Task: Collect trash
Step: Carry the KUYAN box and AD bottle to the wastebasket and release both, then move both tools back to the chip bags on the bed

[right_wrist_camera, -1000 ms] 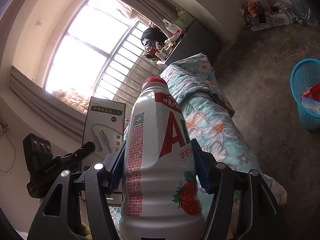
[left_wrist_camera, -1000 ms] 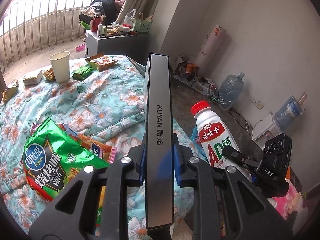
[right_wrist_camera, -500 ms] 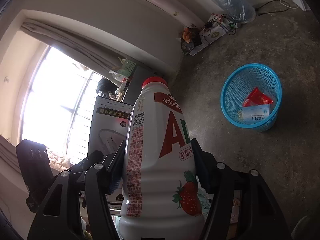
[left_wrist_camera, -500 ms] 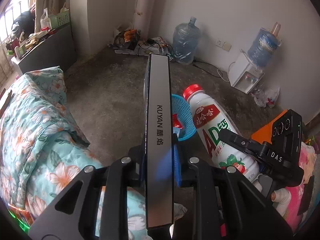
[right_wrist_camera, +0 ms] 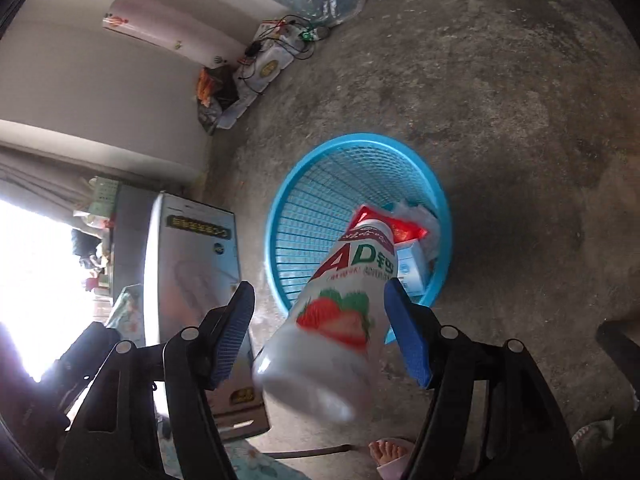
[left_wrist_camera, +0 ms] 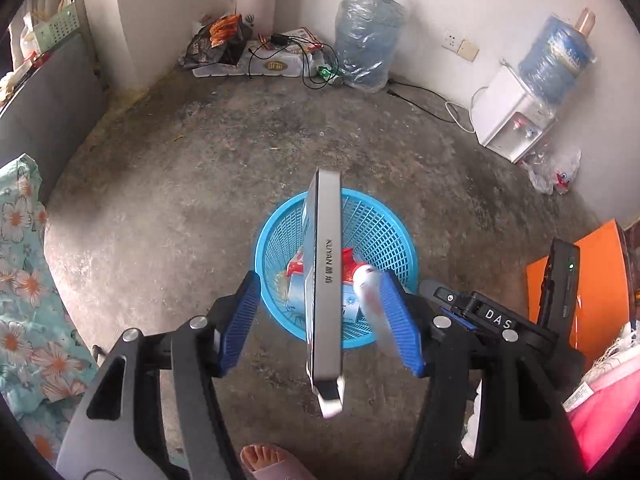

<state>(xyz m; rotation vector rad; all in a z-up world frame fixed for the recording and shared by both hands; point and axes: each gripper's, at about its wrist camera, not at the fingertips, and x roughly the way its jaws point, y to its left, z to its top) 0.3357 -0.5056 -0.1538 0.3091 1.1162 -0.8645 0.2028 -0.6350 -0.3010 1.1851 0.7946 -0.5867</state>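
Both grippers [left_wrist_camera: 320, 324] [right_wrist_camera: 320, 332] opening, box [left_wrist_camera: 325, 280] and bottle [right_wrist_camera: 340, 300] loose above basket [left_wrist_camera: 396, 240] on concrete floor [left_wrist_camera: 180, 200].

A rough grey concrete floor [left_wrist_camera: 200, 184] runs to white walls. An empty water jug [left_wrist_camera: 368, 36] wrapped in plastic stands in the corner, just beside white packs with tangled black cables [left_wrist_camera: 280, 60] lying on them. By the right wall sits a white water dispenser [left_wrist_camera: 516, 124] with a blue bottle on top — a crumpled plastic bag [left_wrist_camera: 556, 168] lies near it. A floral bedspread [left_wrist_camera: 20, 280] fills the left edge — an orange panel [left_wrist_camera: 596, 280] the right.
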